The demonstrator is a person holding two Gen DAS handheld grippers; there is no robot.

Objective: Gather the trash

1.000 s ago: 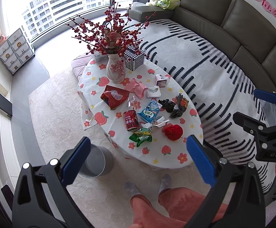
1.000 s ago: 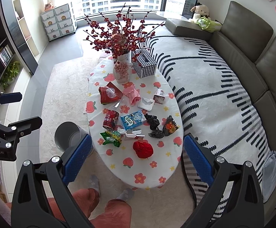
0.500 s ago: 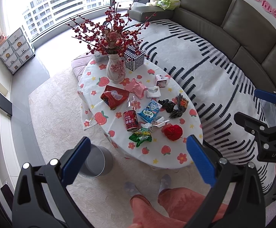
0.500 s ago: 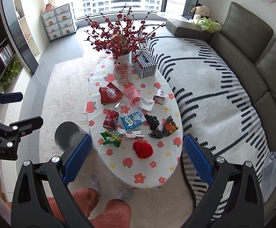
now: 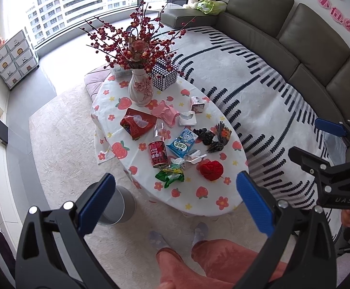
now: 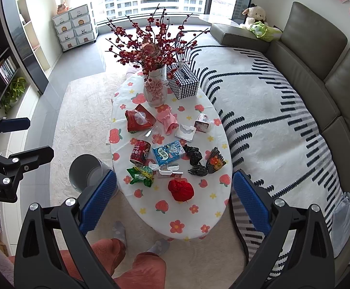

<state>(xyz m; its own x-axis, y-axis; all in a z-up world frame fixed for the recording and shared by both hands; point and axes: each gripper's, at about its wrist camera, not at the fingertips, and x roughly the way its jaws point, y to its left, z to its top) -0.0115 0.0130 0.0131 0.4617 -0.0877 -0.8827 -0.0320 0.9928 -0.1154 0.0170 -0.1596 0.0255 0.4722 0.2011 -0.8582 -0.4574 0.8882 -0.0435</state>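
Trash lies on an oval table [image 5: 199,200] [image 6: 189,228] with a fruit-print cloth: a red crumpled ball [image 5: 211,170] [image 6: 181,190], a green wrapper [image 5: 169,175] [image 6: 140,175], a red can [image 5: 157,154] [image 6: 140,152], a blue carton [image 5: 181,142] [image 6: 168,152], black wrappers [image 5: 205,134] [image 6: 194,155], a red bag [image 5: 137,122] [image 6: 138,120] and pink paper [image 5: 166,112]. A grey bin [image 5: 117,207] [image 6: 88,172] stands on the floor left of the table. My left gripper [image 5: 175,202] and right gripper [image 6: 173,200] are both open and empty, held high above the table's near end.
A vase of red blossoms [image 5: 140,91] [image 6: 154,90] and a dotted tissue box [image 5: 164,77] [image 6: 182,83] stand at the table's far end. A grey sofa [image 5: 307,43] curves along the right. The person's legs [image 5: 199,260] are below the grippers.
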